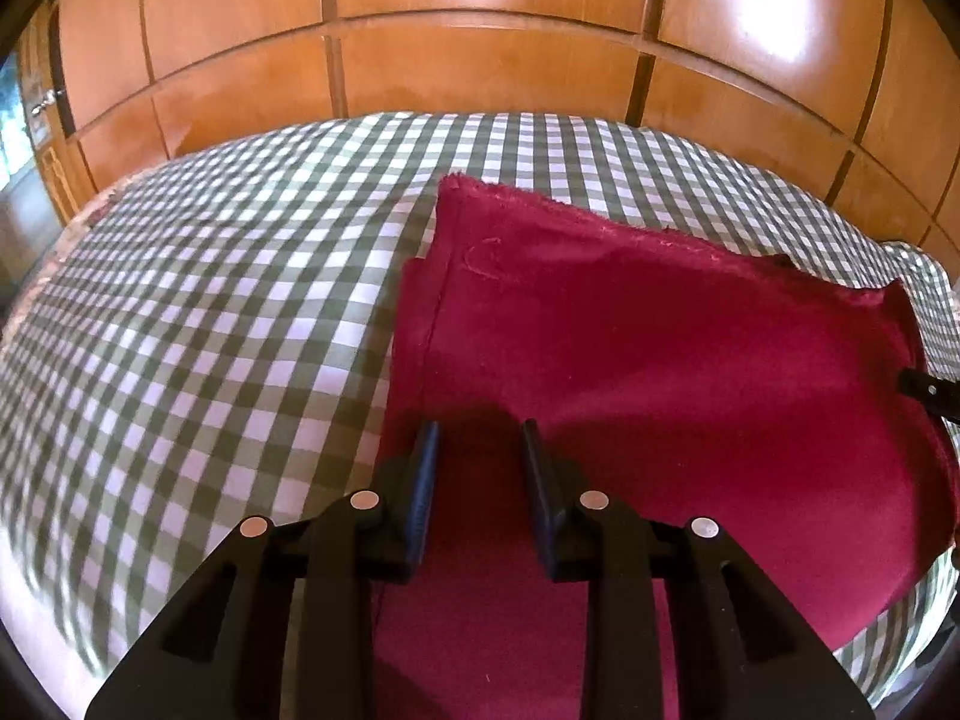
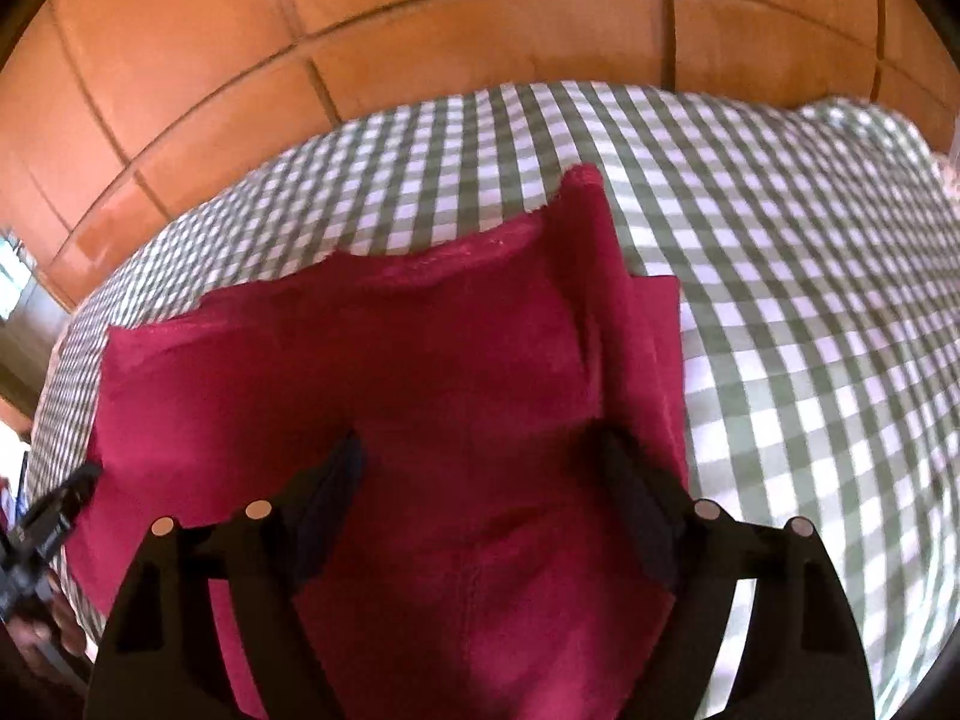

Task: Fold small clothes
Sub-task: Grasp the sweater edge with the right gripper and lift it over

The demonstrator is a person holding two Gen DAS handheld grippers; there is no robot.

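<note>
A dark red cloth (image 1: 660,372) lies folded in layers on a green-and-white checked sheet (image 1: 198,312); its frayed far edge and a lower layer show at its left. My left gripper (image 1: 479,438) is open and empty, just above the cloth's near left part. In the right wrist view the same cloth (image 2: 420,372) lies below my right gripper (image 2: 480,444), which is wide open and empty; a narrow fold sticks out at the far right of the cloth. The right gripper's tip shows at the right edge of the left wrist view (image 1: 927,390). The left gripper shows at the left edge of the right wrist view (image 2: 54,516).
Orange-brown wooden panelled wardrobe doors (image 1: 480,60) stand right behind the checked sheet (image 2: 810,312). The sheet bunches up at the far right corner (image 2: 870,126). A wardrobe handle (image 1: 48,102) shows at the far left.
</note>
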